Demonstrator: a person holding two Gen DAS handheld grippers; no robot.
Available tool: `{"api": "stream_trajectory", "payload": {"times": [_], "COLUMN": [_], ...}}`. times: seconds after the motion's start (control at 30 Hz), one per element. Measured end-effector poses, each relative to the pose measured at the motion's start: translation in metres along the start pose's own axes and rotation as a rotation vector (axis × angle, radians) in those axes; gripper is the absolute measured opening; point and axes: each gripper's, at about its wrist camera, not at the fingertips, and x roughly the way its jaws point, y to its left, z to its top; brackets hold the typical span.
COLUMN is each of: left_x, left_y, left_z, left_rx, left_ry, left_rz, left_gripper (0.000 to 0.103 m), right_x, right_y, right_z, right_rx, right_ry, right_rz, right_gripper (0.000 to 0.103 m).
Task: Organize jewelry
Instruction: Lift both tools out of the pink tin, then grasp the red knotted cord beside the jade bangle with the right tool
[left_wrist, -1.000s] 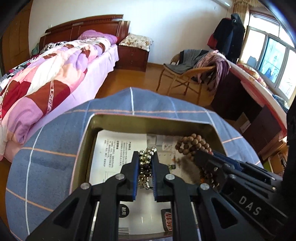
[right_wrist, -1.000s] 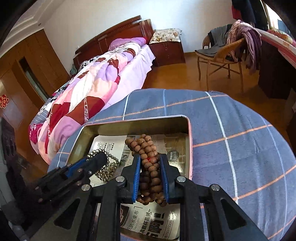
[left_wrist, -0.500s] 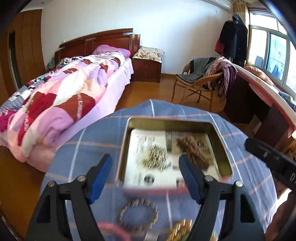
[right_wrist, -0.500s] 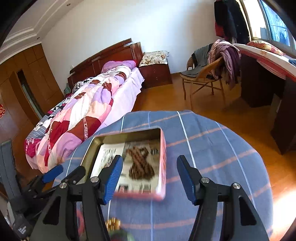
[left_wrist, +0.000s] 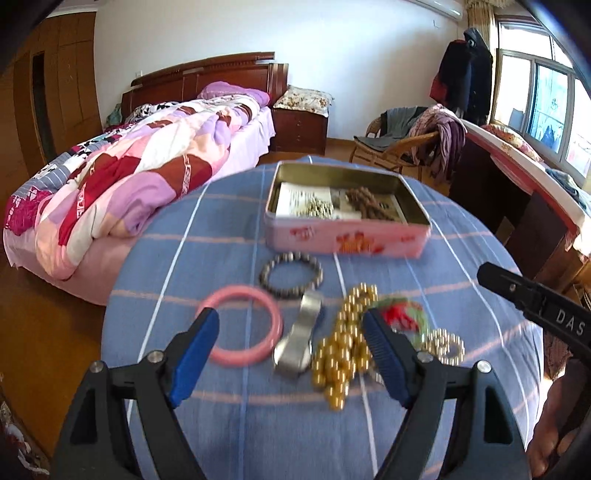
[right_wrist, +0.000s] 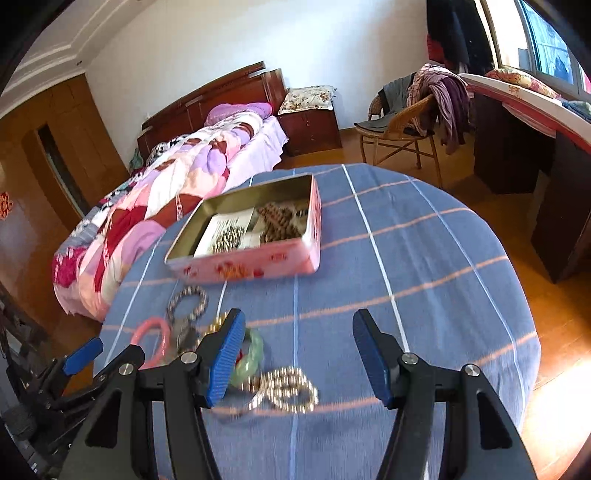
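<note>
Grippers pulled back from the tin since a second ago, each having let go of its beads. Left gripper (left_wrist: 290, 354) is opening, jaws wide and empty above the pink bangle (left_wrist: 242, 325) and gold beads (left_wrist: 341, 354); right gripper (right_wrist: 299, 356) gapes empty, angled downward. Silver beads (left_wrist: 317, 209) and brown beads (left_wrist: 365, 203) lie in the tin (left_wrist: 347, 236) on the blue tablecloth (right_wrist: 424, 258).

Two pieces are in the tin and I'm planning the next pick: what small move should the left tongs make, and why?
Probably lower the left tongs, whose jaws are opening and empty, onto the silver watch lying between them; it sits loose on the cloth outside the pink tin.
</note>
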Motion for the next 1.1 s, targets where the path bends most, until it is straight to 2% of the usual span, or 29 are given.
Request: {"api": "stream_trajectory", "payload": {"times": [0.17, 0.37, 0.57, 0.8, 0.87, 1.03, 1.07, 1.1], "left_x": [-0.007, -0.009, -0.013, -0.008, -0.006, -0.006, -0.006, -0.007], "left_y": [-0.004, 0.005, 0.011, 0.015, 0.016, 0.017, 0.018, 0.018], "left_z": [-0.021, -0.040, -0.044, -0.044, -0.045, -0.046, -0.046, -0.045], "left_rx": [0.028, -0.005, -0.011, -0.024, -0.025, -0.011, -0.010, -0.010], "left_ry": [0.006, 0.027, 0.003, -0.001, 0.006, 0.010, 0.009, 0.006], "left_rz": [-0.001, -0.018, -0.012, -0.025, -0.028, -0.034, -0.035, -0.037], "left_gripper": [0.082, 0.082, 0.082, 0.082, 0.082, 0.082, 0.082, 0.082], "right_x": [-0.007, -0.007, -0.002, 0.009, 0.020, 0.056, 0.064, 0.071], "right_y": [0.003, 0.007, 0.020, 0.053, 0.061, 0.073, 0.075, 0.075], "right_z": [-0.020, -0.034, -0.039, -0.027, -0.025, -0.022, -0.022, -0.023], "right_rx": [-0.028, -0.041, -0.075, -0.158, -0.172, -0.191, -0.196, -0.193], "right_ry": [0.018, 0.053, 0.070, 0.059, 0.072, 0.124, 0.144, 0.165], "right_rz": [-0.004, 0.027, 0.068, 0.140, 0.151, 0.153, 0.146, 0.149], "right_gripper": [0.061, 0.061, 0.061, 0.061, 0.052, 0.046, 0.035, 0.029]}}
